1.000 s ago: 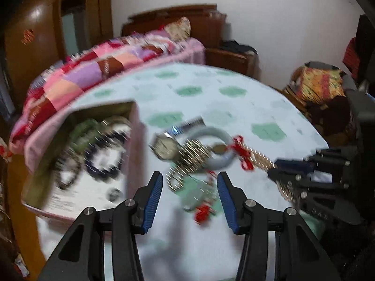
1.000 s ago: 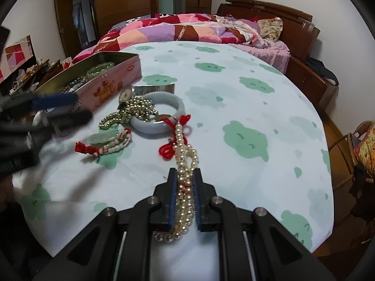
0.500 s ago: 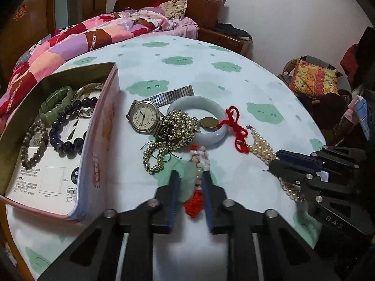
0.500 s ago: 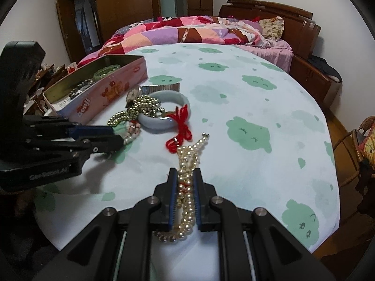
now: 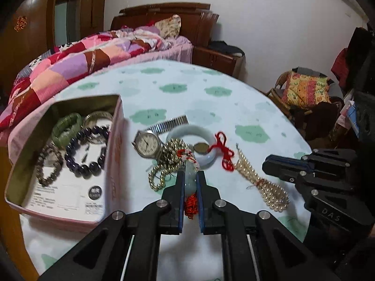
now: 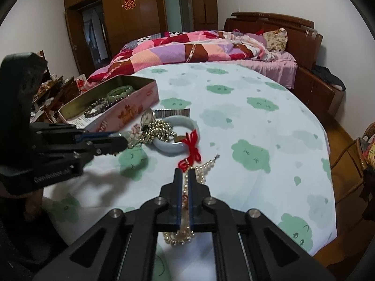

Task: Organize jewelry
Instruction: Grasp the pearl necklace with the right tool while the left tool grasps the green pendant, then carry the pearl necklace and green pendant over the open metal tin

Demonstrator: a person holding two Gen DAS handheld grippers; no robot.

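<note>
My left gripper (image 5: 189,175) is shut on a pale green jade pendant (image 5: 190,178) with a red tassel and bead cord, held just above the table. My right gripper (image 6: 185,173) is shut on a pearl necklace (image 6: 202,167), which also shows in the left wrist view (image 5: 262,182). On the table lie a wristwatch (image 5: 147,143), a gold bead chain (image 5: 168,161) and a pale jade bangle (image 5: 201,138) with a red knot. An open pink tin (image 5: 114,145) at the left holds several bead bracelets.
The round table has a white cloth with green cloud prints (image 6: 248,121). A bed with a patchwork quilt (image 6: 187,51) stands behind it. A wicker chair with a colourful cushion (image 5: 304,91) is at the right. Wooden wardrobes (image 6: 140,11) line the back wall.
My left gripper closed on the jade pendant and has lifted it slightly toward the pile. My right gripper stays shut on the pearl necklace and has dragged it a little.
</note>
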